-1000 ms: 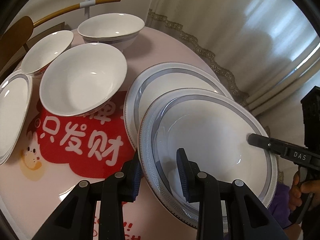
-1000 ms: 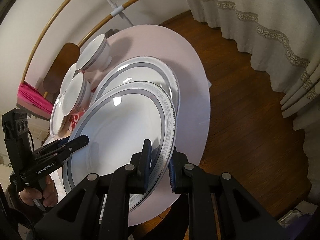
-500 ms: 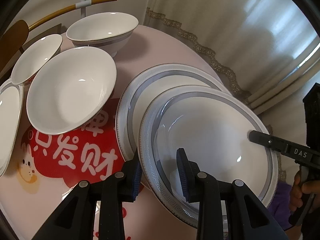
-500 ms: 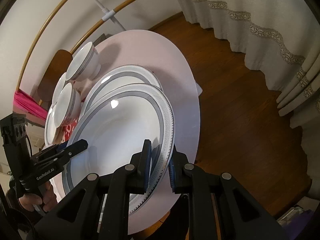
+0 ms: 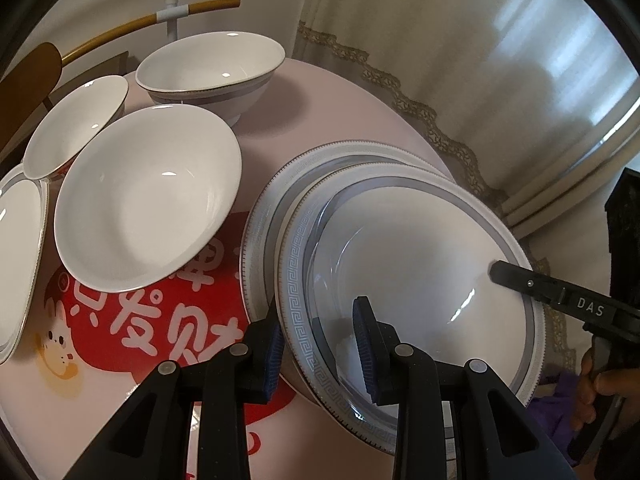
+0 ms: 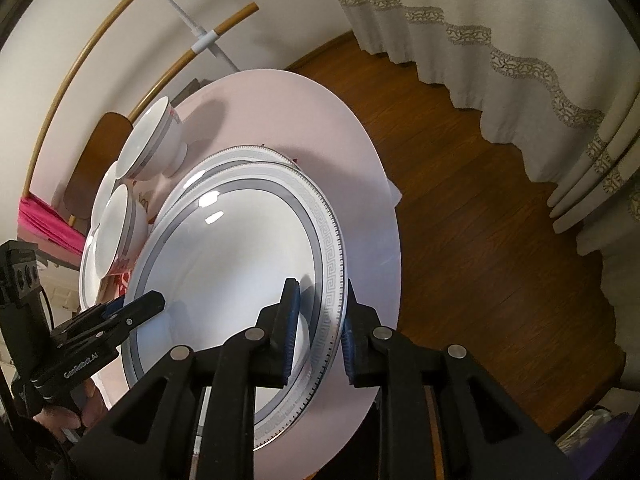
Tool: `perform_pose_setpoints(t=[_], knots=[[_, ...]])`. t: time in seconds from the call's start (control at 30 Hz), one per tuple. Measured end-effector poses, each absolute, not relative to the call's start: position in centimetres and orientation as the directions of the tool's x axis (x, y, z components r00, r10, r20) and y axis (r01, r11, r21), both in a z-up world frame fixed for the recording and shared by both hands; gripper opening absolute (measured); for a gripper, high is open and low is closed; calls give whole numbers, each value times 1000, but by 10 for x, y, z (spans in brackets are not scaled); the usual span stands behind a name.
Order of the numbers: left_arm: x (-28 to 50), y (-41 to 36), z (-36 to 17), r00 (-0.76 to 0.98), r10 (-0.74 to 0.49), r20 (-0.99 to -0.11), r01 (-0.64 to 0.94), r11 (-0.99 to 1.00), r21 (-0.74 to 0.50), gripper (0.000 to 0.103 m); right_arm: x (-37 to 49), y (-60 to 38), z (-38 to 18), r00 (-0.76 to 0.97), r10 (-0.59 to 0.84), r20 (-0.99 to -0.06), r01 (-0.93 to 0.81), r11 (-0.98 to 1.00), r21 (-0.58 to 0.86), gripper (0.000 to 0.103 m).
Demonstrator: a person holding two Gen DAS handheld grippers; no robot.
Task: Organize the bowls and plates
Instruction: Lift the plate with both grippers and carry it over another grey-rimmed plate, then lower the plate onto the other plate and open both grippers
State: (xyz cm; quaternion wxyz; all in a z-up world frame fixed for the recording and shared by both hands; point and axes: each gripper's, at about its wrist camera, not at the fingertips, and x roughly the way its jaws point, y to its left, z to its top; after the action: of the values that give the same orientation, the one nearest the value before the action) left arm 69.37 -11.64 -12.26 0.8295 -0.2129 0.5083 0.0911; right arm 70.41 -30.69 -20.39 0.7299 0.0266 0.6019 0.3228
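item: upper plate [image 5: 420, 264], white, deep well, grey band and greek-key border. location: lying on the lower plate [image 5: 276, 204] of the same pattern, shifted toward the near table edge so a crescent of the lower rim shows on the far side; whether it sits fully flat cannot be told.

item: left gripper [image 5: 320, 344], black with blue pads, side lettering reads roughly "genrobot.ai" in the right wrist view. state: jaws partly apart, straddling the near-left rim of the upper plate; one pad is under the rim and one over the well, the inner one apparently clear of the surface, so a firm grip cannot be confirmed.

item: right gripper [image 6: 316, 340], black with blue pads, finger marked "das". state: jaws have just been opening, with the plate rim between them; a gap shows beside each pad.

item: round table [image 6: 304, 120], pale pink cover, with a red printed panel [image 5: 160, 320] bearing white chinese characters, partly covered; "发财" is legible.

item: wide white bowl [image 5: 148, 204], left of the plates, over the red panel.

item: footed bowl [image 5: 208, 68], grey band, far side of table.

item: small bowl [image 5: 76, 124], left of the footed bowl.

item: further plate [image 5: 20, 248], far left, cropped.

item: lace-trimmed curtain [image 6: 500, 40], above wooden floor [image 6: 480, 220].
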Motion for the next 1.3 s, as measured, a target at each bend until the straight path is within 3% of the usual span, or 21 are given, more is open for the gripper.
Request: perform_pose_setpoints(t=[0.63,1.3], knots=[[679,-114,-114,500,-19,-866,-386,890,-242,29,714,-298,-224,44,572,-819,-401,761,510,22],[682,-127,-112,454,68,-889,-398,908,-134,32,716,-293,-229,47,591,-806,-407,748,524,23]])
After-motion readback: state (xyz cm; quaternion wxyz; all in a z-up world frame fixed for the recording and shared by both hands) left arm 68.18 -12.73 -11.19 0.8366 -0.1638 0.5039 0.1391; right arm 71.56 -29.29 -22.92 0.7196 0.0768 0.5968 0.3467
